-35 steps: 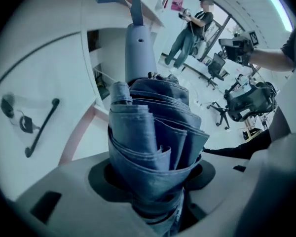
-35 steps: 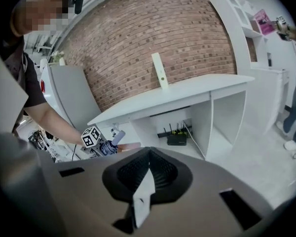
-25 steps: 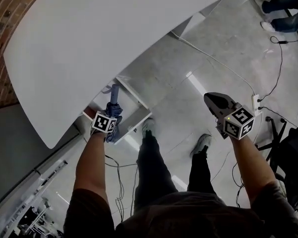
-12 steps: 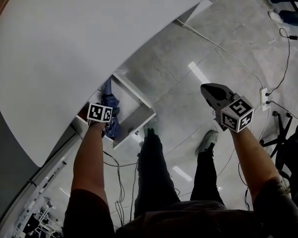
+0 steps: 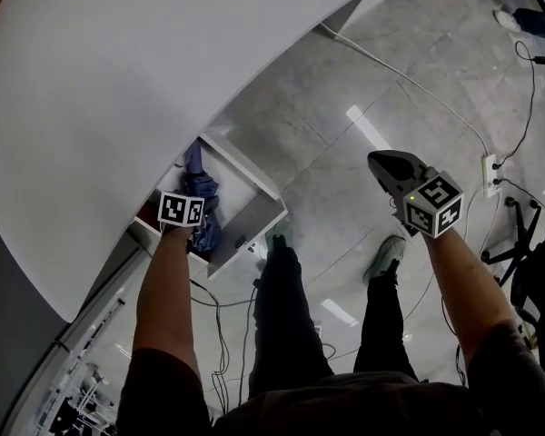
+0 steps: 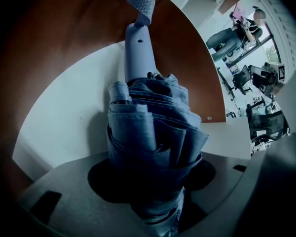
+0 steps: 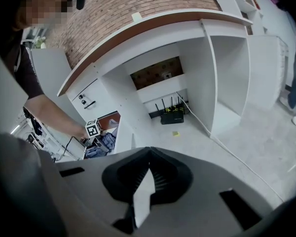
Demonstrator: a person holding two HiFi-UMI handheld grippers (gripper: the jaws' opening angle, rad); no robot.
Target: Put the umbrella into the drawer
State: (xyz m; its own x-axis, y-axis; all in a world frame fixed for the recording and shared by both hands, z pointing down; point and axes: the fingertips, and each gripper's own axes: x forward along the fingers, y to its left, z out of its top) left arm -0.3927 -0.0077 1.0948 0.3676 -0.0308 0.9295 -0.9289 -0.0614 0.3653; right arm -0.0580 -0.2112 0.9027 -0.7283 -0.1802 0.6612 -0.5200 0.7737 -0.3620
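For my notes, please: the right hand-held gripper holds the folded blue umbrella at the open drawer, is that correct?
Not quite: the left hand-held gripper holds the folded blue umbrella at the open drawer, as the left gripper view shows.

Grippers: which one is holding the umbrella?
The left gripper, shut on the folded blue umbrella above the open drawer; the right gripper holds nothing.

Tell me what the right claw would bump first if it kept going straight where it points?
Probably the grey floor, in the open space under the white desk, short of the black router. Nothing nearer shows ahead of the right claw, though depth is hard to judge.
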